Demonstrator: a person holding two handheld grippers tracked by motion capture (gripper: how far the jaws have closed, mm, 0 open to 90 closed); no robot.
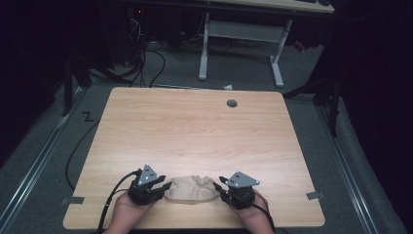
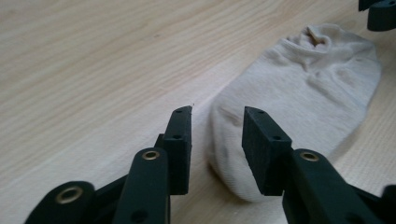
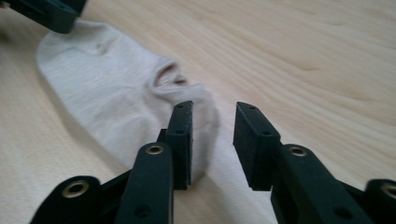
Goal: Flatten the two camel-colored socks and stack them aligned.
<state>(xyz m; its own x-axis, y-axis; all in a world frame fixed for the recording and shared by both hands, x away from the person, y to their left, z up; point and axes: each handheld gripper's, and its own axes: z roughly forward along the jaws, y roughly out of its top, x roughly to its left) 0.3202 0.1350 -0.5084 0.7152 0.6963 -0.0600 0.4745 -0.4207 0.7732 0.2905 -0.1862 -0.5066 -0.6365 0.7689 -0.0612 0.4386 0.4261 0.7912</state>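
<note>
A beige sock (image 1: 191,189) lies flat on the wooden table (image 1: 195,131) near its front edge, between my two grippers. My left gripper (image 1: 165,186) sits at the sock's left end, jaws open. In the left gripper view the sock (image 2: 303,84) has its near end between the spread jaws of the left gripper (image 2: 217,114), and the pads are not pressing it. My right gripper (image 1: 221,183) sits at the sock's right end, also open. In the right gripper view the sock's (image 3: 107,88) end reaches into the gap of the right gripper (image 3: 212,109), lying loose on the table.
A round cable hole (image 1: 232,103) is in the table's far side. Grey tape marks (image 1: 315,195) sit at the front corners. Beyond the table stand a white desk frame (image 1: 241,46) and cables (image 1: 146,63) on the floor. Both of the person's hands rest at the front edge.
</note>
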